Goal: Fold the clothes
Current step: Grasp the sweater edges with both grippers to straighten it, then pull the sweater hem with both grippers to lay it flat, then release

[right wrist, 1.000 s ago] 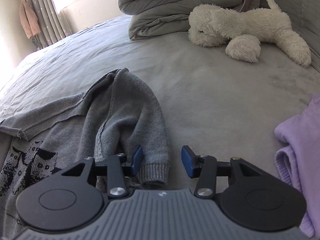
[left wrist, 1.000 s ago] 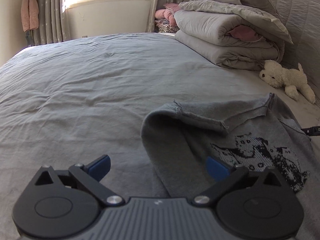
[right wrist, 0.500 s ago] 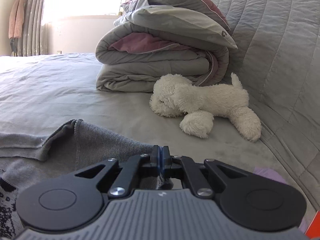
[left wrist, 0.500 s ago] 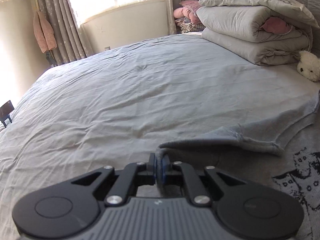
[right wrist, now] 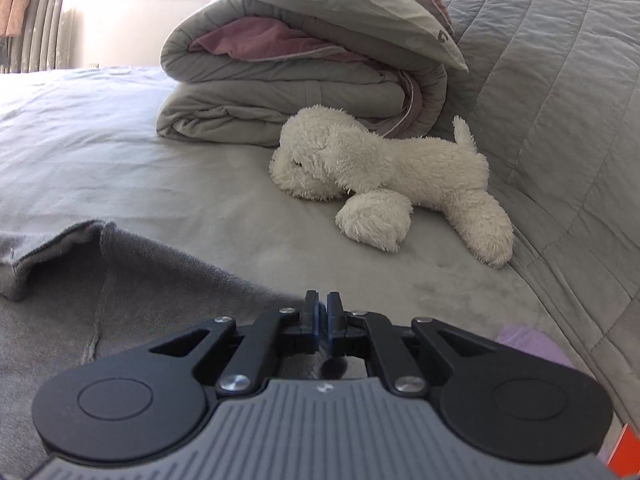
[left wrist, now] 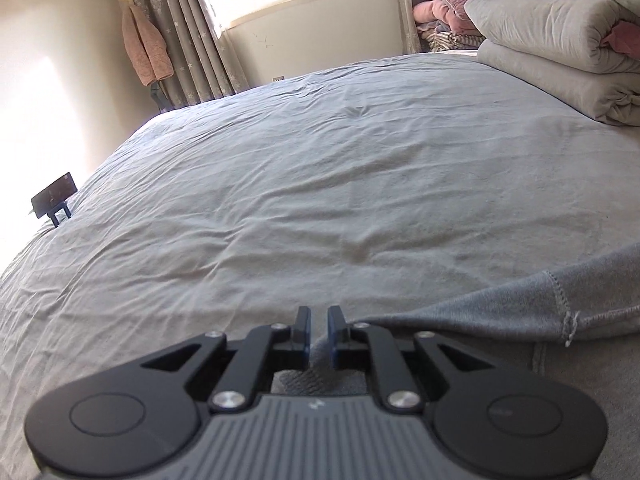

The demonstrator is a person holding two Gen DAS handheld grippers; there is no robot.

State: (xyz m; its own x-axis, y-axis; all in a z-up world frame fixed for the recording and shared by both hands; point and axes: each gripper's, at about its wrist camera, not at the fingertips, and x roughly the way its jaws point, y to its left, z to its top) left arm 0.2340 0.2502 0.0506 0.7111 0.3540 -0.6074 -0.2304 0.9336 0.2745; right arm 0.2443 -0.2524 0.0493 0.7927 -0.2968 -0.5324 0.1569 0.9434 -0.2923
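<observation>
The left hand-held gripper is pinched tight on the grey sweater, and the right hand-held gripper pinches it too. The sweater spreads on the bed between them, not yet a neat folded pile

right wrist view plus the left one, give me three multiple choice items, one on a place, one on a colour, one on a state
1. Where does the plush dog lie?
A. in front of the folded quilt
B. on top of the quilt
C. on the floor

2. What colour is the sweater?
A. red
B. grey
C. white

3. How does the left gripper stand?
A. wide open
B. out of view
C. shut on sweater cloth

Key:
1 A, it rests on the bed at the quilt's foot.
2 B, grey knit in both views.
3 C, cloth sits between the nearly closed fingers; the right gripper likewise.
</observation>
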